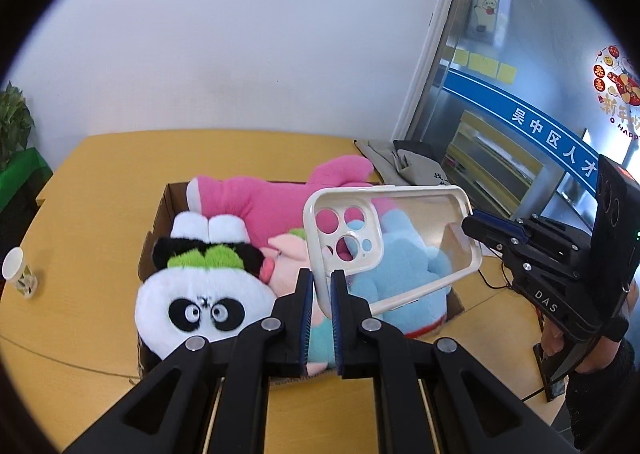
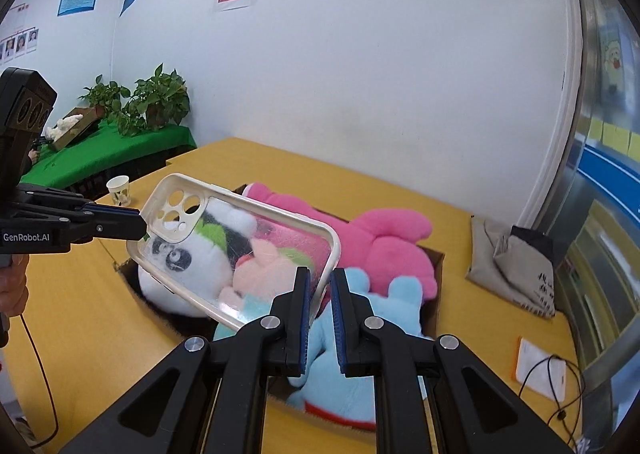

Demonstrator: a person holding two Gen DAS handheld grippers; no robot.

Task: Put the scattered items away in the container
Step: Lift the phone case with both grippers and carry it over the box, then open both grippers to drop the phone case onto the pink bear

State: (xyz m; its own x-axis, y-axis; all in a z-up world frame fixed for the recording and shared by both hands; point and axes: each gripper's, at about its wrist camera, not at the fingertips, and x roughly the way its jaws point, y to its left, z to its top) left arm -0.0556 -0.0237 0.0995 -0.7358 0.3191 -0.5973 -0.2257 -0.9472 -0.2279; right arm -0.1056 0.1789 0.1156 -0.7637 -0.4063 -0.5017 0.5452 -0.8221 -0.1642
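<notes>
Item: phone case [image 1: 404, 250], clear back, cream rim, camera cut-outs at one end. You hold it in the air above the open cardboard box [image 1: 160, 213], tilted, one gripper at each end. Your left gripper [image 1: 321, 294] has its jaws clenched on the rim at the camera-hole end; your right gripper [image 2: 320, 294] has its jaws clenched on the rim at the opposite end. In the right wrist view the left gripper [image 2: 140, 228] meets the case from the left; in the left wrist view the right gripper [image 1: 470, 228] meets it from the right.

Box contents, directly beneath the case: panda plush [image 1: 200, 294] with green tufts, pink plush [image 1: 260, 201] lying along the far side, pale pink plush [image 1: 286, 258] in the middle, light blue plush [image 1: 404, 266] on the near right.

Support: yellow bench [image 1: 100, 173], box resting on it.

Also on the bench: paper cup [image 1: 18, 272] well apart to the left; grey cloth bag [image 2: 516, 266] near the far right corner; white card [image 2: 540, 368] with a black cable [image 2: 560, 394] lying over it.

Surroundings: potted plants [image 2: 156, 101] on a green-covered side table [image 2: 100, 153].
</notes>
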